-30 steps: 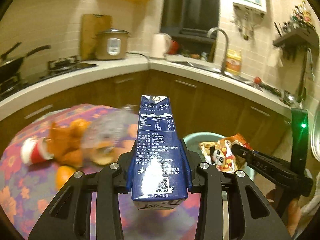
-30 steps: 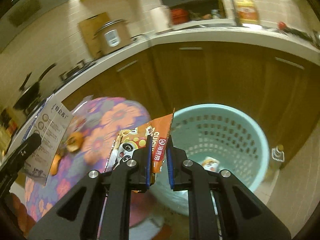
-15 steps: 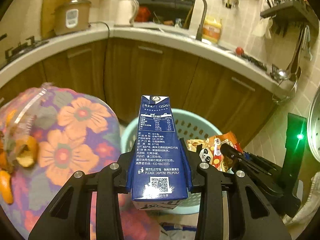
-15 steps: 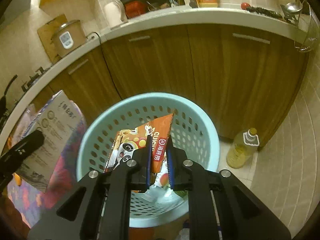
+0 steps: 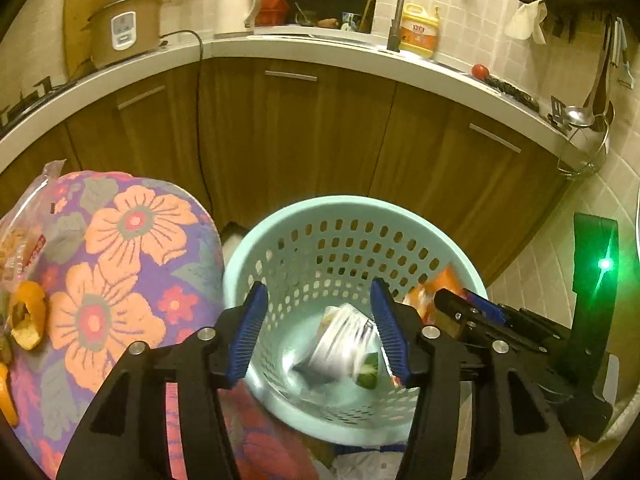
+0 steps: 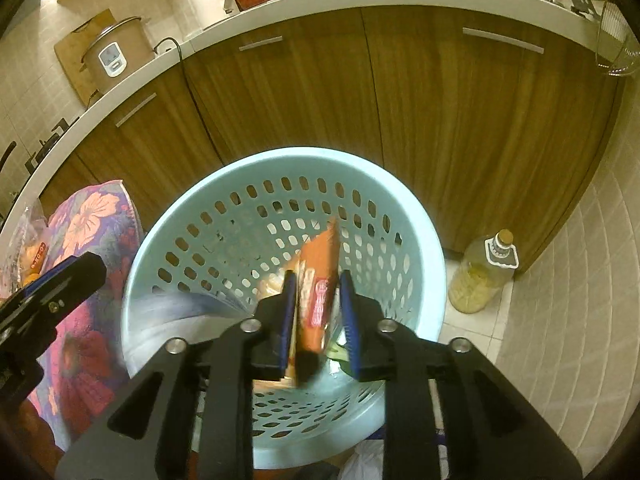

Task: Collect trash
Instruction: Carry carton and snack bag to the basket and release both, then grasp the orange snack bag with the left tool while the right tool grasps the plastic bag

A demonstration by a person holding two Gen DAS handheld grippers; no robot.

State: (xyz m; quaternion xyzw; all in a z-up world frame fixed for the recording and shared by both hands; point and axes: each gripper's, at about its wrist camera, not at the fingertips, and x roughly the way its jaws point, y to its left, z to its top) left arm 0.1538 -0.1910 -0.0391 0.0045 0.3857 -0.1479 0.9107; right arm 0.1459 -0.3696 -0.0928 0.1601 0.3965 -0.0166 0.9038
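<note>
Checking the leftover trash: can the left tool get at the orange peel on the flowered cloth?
Probably yes: the left tool is open and empty, and the orange peel lies uncovered on the flowered cloth.

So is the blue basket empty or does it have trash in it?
Not empty. The basket holds a blurred carton near its bottom, and an orange snack wrapper sits between the right gripper's parted fingers.

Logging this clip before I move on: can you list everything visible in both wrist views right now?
Basket: one, pale blue, on floor by cabinets.
Milk carton: one, blurred, inside basket.
Snack wrapper: one, orange, between right fingers, over basket.
Floral cloth: one, purple-orange, left of basket.
Orange peel: one piece seen, on cloth.
Oil bottle: one, yellow, floor right of basket.
Rice cooker: one, beige, countertop.
Kettle: one, white, countertop.
Left gripper: open, empty, above basket.
Right gripper: jaws parted around wrapper.
</note>
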